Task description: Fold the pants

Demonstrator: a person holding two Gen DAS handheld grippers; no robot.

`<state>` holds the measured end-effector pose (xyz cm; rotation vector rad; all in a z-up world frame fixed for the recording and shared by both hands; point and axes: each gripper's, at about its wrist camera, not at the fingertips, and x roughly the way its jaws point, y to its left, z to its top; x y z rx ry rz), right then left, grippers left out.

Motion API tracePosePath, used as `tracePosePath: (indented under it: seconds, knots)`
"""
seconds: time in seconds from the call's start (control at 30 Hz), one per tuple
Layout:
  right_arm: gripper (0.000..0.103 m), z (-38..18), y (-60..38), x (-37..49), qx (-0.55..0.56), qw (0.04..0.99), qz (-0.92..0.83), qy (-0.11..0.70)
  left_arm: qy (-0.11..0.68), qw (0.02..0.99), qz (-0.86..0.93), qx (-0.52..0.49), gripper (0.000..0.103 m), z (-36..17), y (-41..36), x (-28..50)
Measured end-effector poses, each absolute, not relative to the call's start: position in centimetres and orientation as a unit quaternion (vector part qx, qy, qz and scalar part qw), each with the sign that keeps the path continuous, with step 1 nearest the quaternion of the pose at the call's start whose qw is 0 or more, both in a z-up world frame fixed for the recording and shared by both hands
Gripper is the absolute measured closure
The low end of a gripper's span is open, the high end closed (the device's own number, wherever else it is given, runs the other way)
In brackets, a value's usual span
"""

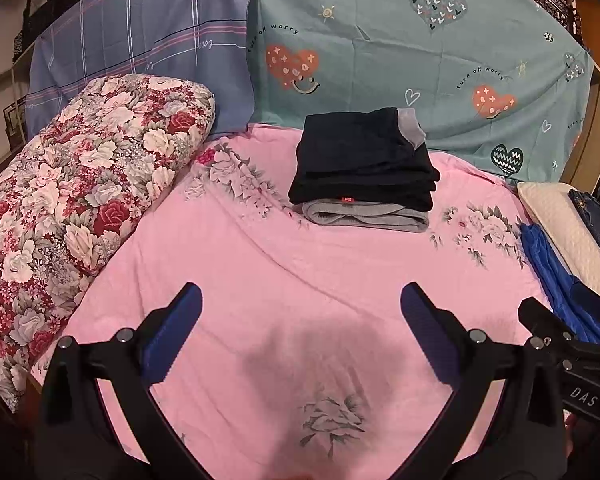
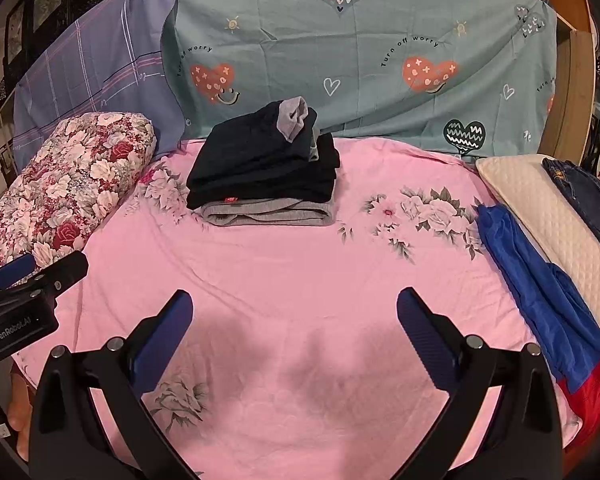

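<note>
Black pants with grey lining (image 1: 364,168) lie folded in a stack at the far middle of the pink floral bed sheet (image 1: 260,272); they also show in the right wrist view (image 2: 264,168). My left gripper (image 1: 300,304) is open and empty, held above the bare sheet well short of the stack. My right gripper (image 2: 294,312) is open and empty, side by side with the left. A blue and red garment (image 2: 540,300) lies at the bed's right edge; it also shows in the left wrist view (image 1: 556,280).
A rolled floral quilt (image 1: 72,208) lies along the left. A cream pillow (image 2: 548,208) with dark jeans (image 2: 588,196) on it sits at the right. A teal heart-print sheet (image 1: 420,52) and a plaid one (image 1: 140,48) hang behind the bed.
</note>
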<state>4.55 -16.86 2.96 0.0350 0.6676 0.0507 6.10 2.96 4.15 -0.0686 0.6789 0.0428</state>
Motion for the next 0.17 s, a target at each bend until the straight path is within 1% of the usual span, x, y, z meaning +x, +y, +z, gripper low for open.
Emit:
tracePosePath:
  seconds: [0.17]
  knots:
    - [0.001,2.84,-16.85,4.53,0.018,0.944,0.023,0.329,0.339,0.940,0.024,-0.034,0.002,3.82,3.01,6.40]
